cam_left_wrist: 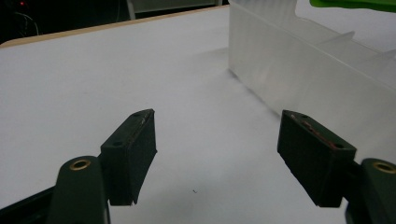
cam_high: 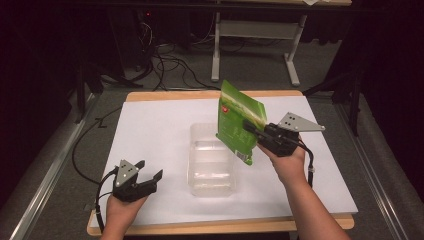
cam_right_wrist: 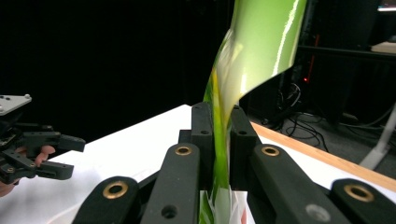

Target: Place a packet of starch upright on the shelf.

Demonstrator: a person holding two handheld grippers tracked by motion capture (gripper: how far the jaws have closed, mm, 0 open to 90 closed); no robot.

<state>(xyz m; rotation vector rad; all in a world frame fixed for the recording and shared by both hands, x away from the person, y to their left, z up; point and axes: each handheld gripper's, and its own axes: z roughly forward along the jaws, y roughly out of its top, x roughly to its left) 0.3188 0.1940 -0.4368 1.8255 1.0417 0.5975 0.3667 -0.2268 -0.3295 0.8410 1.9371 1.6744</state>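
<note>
A green snack pouch (cam_high: 239,122) hangs tilted in the air above the right side of a clear plastic bin (cam_high: 211,159) at the middle of the white table. My right gripper (cam_high: 251,127) is shut on the pouch's right edge; in the right gripper view the two jaws pinch the glossy green film (cam_right_wrist: 222,126) flat between them. My left gripper (cam_high: 150,170) rests low at the front left of the table, open, with nothing between its fingers (cam_left_wrist: 133,149). The bin's frosted wall (cam_left_wrist: 299,65) stands just right of it.
The white board (cam_high: 150,125) has a wooden rim along its far and near edges. Beyond it lie cables (cam_high: 170,65) and a desk frame's legs (cam_high: 216,50) on the grey floor. Dark curtains close in both sides.
</note>
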